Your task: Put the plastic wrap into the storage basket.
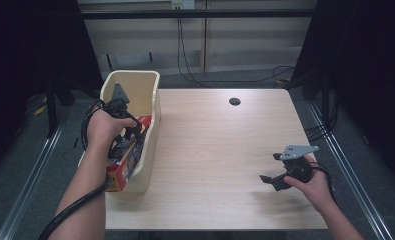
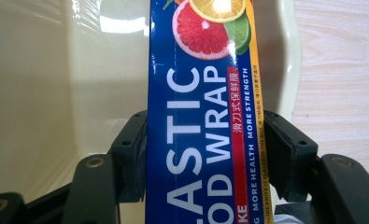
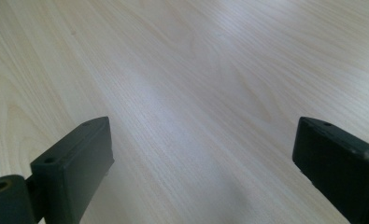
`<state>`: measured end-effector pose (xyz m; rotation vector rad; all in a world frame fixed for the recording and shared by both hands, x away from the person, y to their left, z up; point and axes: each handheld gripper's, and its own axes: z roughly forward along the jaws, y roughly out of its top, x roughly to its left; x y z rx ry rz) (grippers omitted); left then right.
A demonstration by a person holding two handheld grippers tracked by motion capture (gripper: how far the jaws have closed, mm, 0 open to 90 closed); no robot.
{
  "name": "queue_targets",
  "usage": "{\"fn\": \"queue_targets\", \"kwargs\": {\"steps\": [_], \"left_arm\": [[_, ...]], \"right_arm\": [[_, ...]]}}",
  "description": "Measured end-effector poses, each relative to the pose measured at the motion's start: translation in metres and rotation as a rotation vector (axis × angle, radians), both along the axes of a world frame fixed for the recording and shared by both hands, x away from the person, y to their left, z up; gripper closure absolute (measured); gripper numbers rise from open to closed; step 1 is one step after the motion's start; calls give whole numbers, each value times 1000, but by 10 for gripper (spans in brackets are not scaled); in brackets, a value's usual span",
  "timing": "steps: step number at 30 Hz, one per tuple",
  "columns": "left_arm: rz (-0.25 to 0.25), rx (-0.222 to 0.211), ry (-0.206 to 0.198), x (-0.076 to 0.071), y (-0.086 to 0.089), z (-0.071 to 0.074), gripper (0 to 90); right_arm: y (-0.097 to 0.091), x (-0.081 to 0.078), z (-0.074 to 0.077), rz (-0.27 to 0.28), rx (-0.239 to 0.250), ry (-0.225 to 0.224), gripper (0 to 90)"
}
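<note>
A long blue plastic wrap box (image 1: 125,159) with citrus pictures lies tilted inside the cream plastic bin (image 1: 152,107) at the table's left edge. My left gripper (image 1: 133,131) is shut on this box. In the left gripper view both black pads (image 2: 131,154) press on the sides of the plastic wrap box (image 2: 201,121), with the bin's inner wall (image 2: 46,84) behind it. My right gripper (image 1: 271,181) rests low over the table's right side, held by a hand. In the right gripper view my right gripper (image 3: 203,163) stands open over bare wood with nothing between its jaws.
The light wooden table (image 1: 220,150) has a round cable hole (image 1: 234,101) near its far edge. Black cables hang down the wall behind the table. Dark curtains stand at both sides, and metal rails run along the floor.
</note>
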<state>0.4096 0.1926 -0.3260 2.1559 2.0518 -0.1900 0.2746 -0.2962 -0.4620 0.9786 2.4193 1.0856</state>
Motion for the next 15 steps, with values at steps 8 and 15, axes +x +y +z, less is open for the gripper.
{"fn": "queue_targets", "kwargs": {"steps": [8,15], "left_arm": [[30,7,7,2,-1,-8,401],[37,4,19,5,0,-13,398]], "right_arm": [[0,0,-1,6,-3,0,50],[-1,0,-1,4,-4,3,51]]}}
